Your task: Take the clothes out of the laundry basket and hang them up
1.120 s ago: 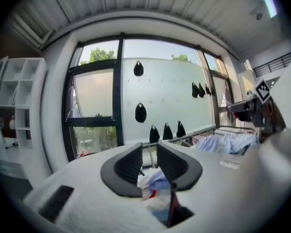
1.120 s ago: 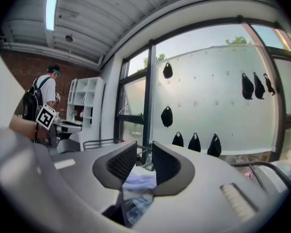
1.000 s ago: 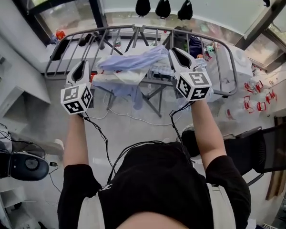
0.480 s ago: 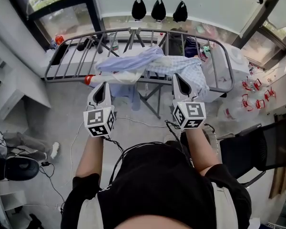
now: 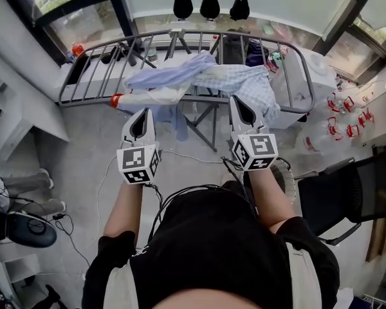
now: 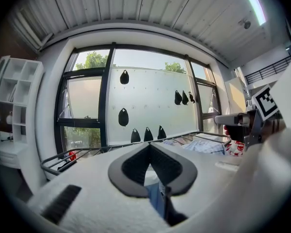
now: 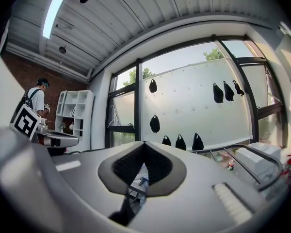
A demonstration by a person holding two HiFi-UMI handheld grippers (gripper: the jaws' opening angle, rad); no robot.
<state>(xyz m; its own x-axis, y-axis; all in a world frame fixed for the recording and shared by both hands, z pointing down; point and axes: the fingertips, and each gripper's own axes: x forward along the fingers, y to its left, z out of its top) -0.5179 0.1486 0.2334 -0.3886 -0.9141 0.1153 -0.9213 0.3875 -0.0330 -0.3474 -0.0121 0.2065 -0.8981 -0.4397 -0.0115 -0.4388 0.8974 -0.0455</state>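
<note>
A grey metal drying rack (image 5: 90,76) stands in front of me by the window. Over it lie a pale lavender shirt (image 5: 174,74), a blue checked shirt (image 5: 248,85) and a white garment (image 5: 151,98). My left gripper (image 5: 143,112) hangs short of the rack's near rail, shut and empty. My right gripper (image 5: 235,99) is just under the checked shirt's hem, also shut with nothing in it. In the left gripper view the left gripper (image 6: 149,145) points at the rack. In the right gripper view the right gripper (image 7: 144,143) points at the window. No laundry basket is in view.
A black chair (image 5: 354,192) stands at my right, with red clips (image 5: 350,121) on the white ledge behind it. Black bags (image 5: 209,5) hang on the frosted window. Cables trail over the floor. A white shelf unit (image 7: 75,113) and a person (image 7: 36,98) are at the left.
Both grippers have drawn back from the clothes on the rack toward my body and their jaws have come together. The clothes stay spread on the rack.
</note>
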